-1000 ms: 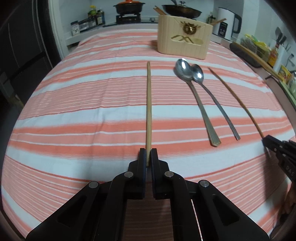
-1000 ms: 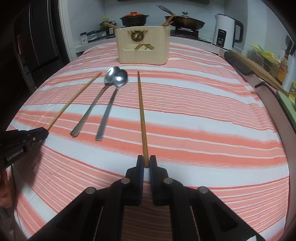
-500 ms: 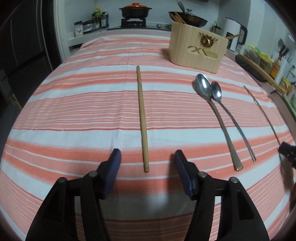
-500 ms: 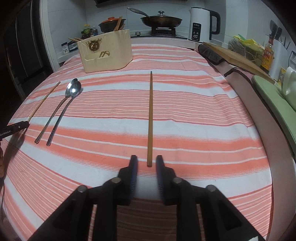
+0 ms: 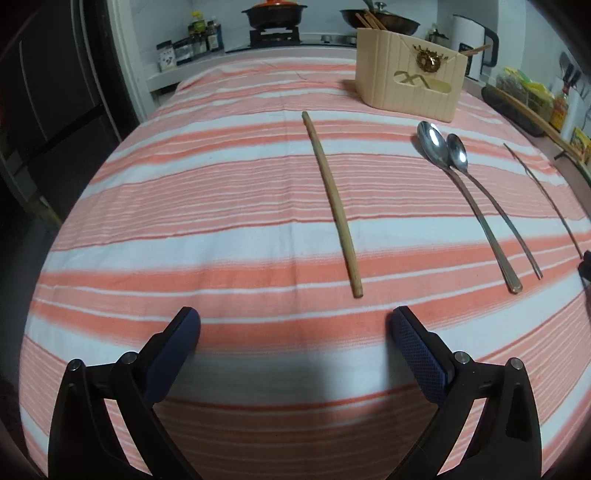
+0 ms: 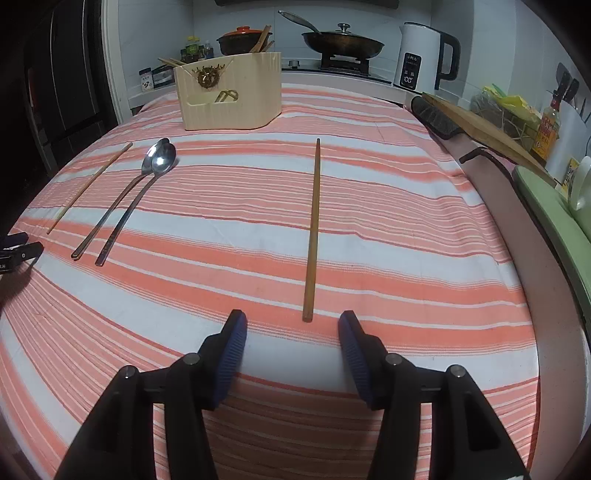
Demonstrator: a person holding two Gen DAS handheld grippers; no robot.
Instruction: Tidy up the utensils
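Observation:
A light wooden chopstick [image 5: 334, 201] lies on the striped cloth just beyond my left gripper [image 5: 295, 334], which is open and empty. A darker wooden chopstick [image 6: 313, 229] lies just beyond my right gripper [image 6: 292, 338], also open and empty. Two metal spoons [image 5: 465, 192] lie side by side between the chopsticks; they also show in the right wrist view [image 6: 125, 199]. A beige utensil holder [image 5: 410, 86] stands at the far side, with chopsticks inside; it also shows in the right wrist view [image 6: 229, 98].
The striped tablecloth [image 5: 184, 221] covers the table. A stove with a pot [image 5: 273, 14] and a pan [image 6: 341, 44], a white kettle [image 6: 421, 62] and a cutting board [image 6: 480, 125] lie beyond and to the right.
Both grippers opened and let go of their chopsticks, then drew back. The chopsticks now lie free on the cloth.

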